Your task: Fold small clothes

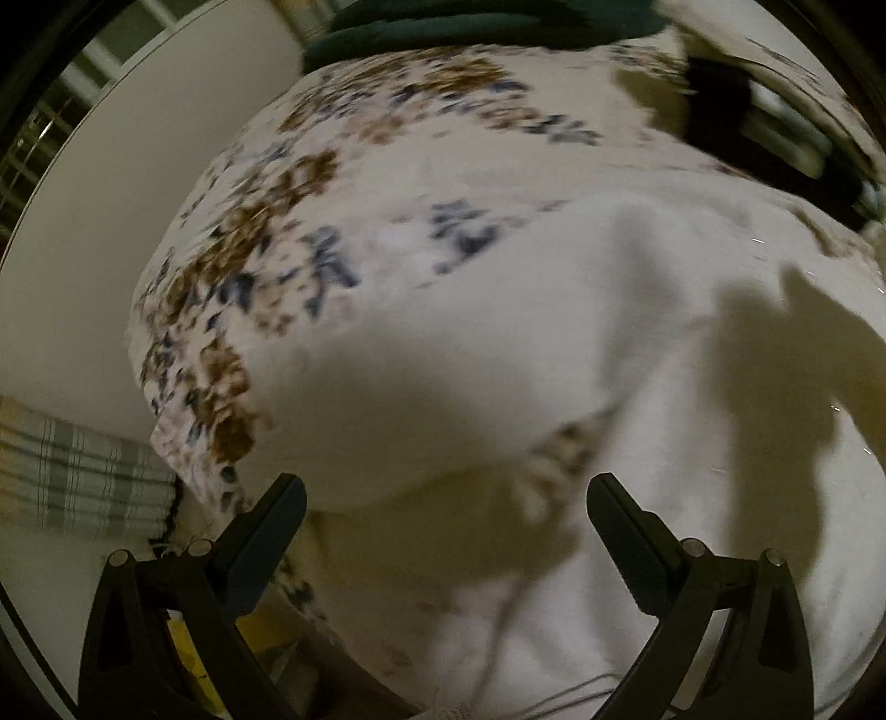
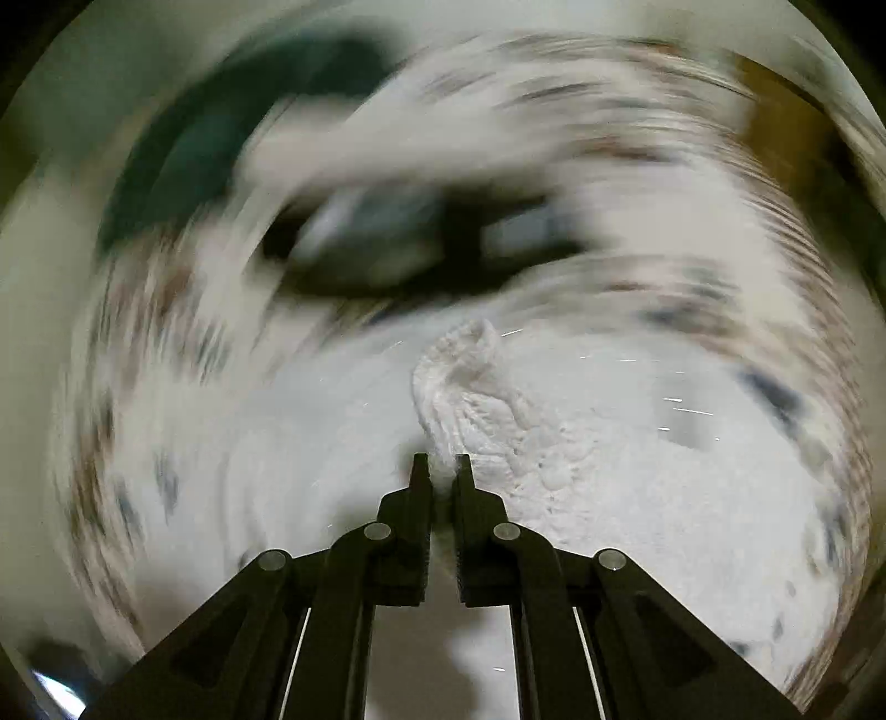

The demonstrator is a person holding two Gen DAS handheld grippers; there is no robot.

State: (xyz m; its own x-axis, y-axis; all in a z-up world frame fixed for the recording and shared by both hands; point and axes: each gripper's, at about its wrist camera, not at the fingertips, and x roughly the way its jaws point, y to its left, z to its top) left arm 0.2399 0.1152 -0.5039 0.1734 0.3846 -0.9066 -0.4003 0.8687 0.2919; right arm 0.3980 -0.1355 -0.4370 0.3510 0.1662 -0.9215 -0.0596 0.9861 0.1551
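A white garment (image 1: 498, 310) with brown and blue flower print lies spread over a white table (image 1: 99, 232), and it fills most of the left wrist view. My left gripper (image 1: 446, 498) is open and empty just above its near fold. In the right wrist view, my right gripper (image 2: 441, 459) is shut on a bunched piece of the white garment (image 2: 476, 399). That view is heavily blurred by motion. A dark blurred shape (image 2: 410, 243) beyond the cloth looks like the other gripper.
A dark green cloth (image 1: 470, 27) lies at the far edge of the garment and shows blurred in the right wrist view (image 2: 221, 138). A plaid cloth (image 1: 66, 476) lies at the left. A dark object (image 1: 720, 99) sits at the far right.
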